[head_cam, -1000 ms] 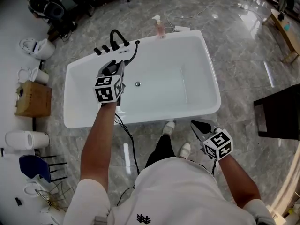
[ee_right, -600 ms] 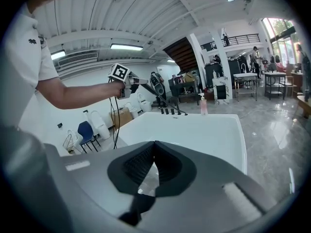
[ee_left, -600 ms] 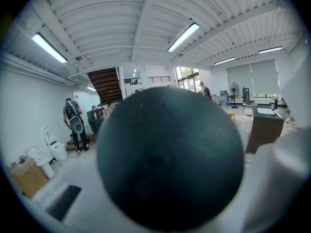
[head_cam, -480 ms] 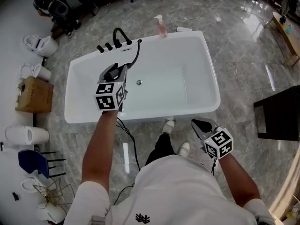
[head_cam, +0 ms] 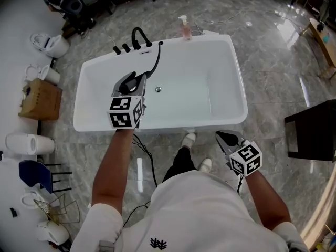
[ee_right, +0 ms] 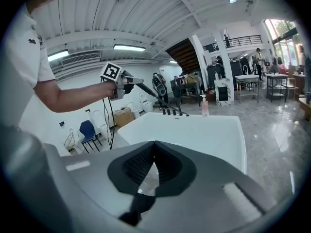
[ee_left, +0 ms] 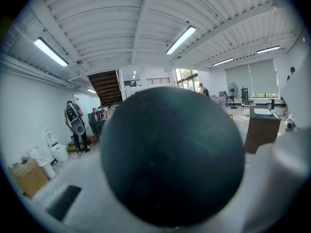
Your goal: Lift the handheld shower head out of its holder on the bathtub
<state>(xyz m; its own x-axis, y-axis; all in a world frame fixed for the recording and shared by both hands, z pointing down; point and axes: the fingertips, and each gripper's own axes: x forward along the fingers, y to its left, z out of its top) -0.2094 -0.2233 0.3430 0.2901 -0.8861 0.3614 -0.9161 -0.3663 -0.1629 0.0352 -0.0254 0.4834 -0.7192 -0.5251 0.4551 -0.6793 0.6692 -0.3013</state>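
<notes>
The black handheld shower head [head_cam: 125,81] is out of its holder, with my left gripper [head_cam: 132,85] shut on it above the near left part of the white bathtub [head_cam: 237,88]. Its black hose [head_cam: 155,59] runs back to the far rim beside the black faucet [head_cam: 138,36]. In the left gripper view the round dark shower head [ee_left: 172,159] fills the middle and hides the jaws. My right gripper [head_cam: 226,138] hangs outside the tub's near right corner, shut and empty; its tips [ee_right: 154,147] meet. The right gripper view shows the left gripper [ee_right: 127,83] holding the head over the tub [ee_right: 194,130].
A pink soap bottle [head_cam: 185,28] stands on the far rim, and the drain [head_cam: 158,89] sits in the tub floor. Toilets [head_cam: 50,44], a cardboard box [head_cam: 39,98] and a blue chair [head_cam: 34,175] line the left. A black cabinet [head_cam: 315,130] stands right. A person [ee_left: 74,125] stands far off.
My left gripper has drawn back toward the tub's near rim with the shower head, and the hose stretches out behind it. The right gripper has stayed where it was.
</notes>
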